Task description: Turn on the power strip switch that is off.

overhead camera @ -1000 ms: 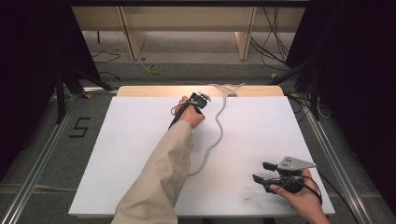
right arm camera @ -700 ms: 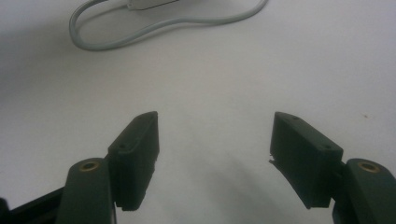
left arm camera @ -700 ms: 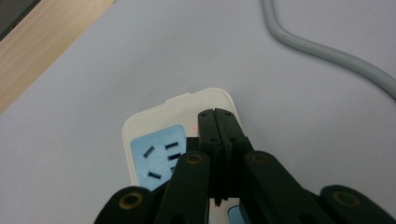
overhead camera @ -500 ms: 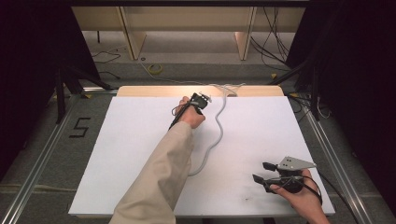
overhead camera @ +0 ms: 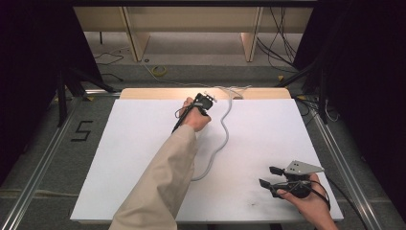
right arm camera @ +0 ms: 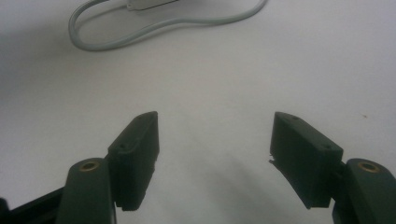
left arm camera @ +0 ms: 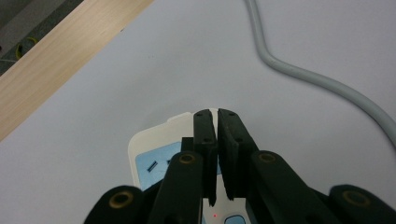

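- Left gripper [overhead camera: 205, 101] sits at the table's [overhead camera: 134, 158] far edge, about mid-width, just short of the bare wooden strip [overhead camera: 143, 93] along that edge.
- Left gripper view: it [left arm camera: 217, 119] points down over a white power strip [left arm camera: 154, 149] with a pale blue socket face; one socket slot shows to the left of the jaws.
- Jaws nearly together, thin slit between the pads, and they've just been easing apart a touch. Nothing sits between the pads; the strip lies under the tips. Can't tell if the tips touch it.
- Small red light and a blue button on the strip, right under the jaws.
- Sleeve [overhead camera: 158, 187] runs from the near edge up to that hand.
- Grey cable [overhead camera: 224, 136] snakes from the far edge down the middle of the table, ending near the sleeve. In the left gripper view it [left arm camera: 299, 70] passes to the right of the jaws, clear of them.
- Right gripper [overhead camera: 270, 176] is in a hand [overhead camera: 309, 203] at the near right corner, well apart from the strip.
- Its jaws stand wide apart, nothing between them, bare white tabletop ahead [right arm camera: 215, 140].
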{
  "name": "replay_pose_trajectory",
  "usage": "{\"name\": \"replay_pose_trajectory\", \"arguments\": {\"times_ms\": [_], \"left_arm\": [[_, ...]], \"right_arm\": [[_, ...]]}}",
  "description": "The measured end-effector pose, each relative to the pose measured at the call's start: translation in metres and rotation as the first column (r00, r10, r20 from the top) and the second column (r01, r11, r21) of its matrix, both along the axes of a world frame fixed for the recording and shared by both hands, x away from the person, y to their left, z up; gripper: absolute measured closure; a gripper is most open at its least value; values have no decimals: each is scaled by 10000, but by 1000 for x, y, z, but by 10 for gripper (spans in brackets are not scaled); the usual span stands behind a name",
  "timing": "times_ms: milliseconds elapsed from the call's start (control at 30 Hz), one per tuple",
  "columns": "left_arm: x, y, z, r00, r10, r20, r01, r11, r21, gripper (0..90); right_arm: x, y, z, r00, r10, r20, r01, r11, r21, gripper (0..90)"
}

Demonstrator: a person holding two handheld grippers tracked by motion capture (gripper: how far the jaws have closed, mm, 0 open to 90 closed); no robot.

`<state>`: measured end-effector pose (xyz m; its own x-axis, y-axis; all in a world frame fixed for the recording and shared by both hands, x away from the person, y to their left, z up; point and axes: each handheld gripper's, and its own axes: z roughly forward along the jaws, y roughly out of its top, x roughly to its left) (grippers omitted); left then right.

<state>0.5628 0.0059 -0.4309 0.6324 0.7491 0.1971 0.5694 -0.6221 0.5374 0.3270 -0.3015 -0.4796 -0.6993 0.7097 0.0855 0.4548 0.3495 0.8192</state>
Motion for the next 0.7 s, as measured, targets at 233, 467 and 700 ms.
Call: {"name": "replay_pose_trajectory", "arguments": {"times_ms": [233,467,700], "left_arm": [[-2,7,4,9999,46,-92,-47,9999,-98,849],[-5,8,9,10000,16,-90,-18,9998,-190,815],[-12,15,11,9998,-27,-196,20,9992,-394,779]], "right_arm": [[0,0,0,10000,-9,4,9,10000,-6,338],[0,0,0,10000,-11,2,11,10000,-7,337],[0,0,0,10000,-23,-16,23,10000,-11,337]]}}
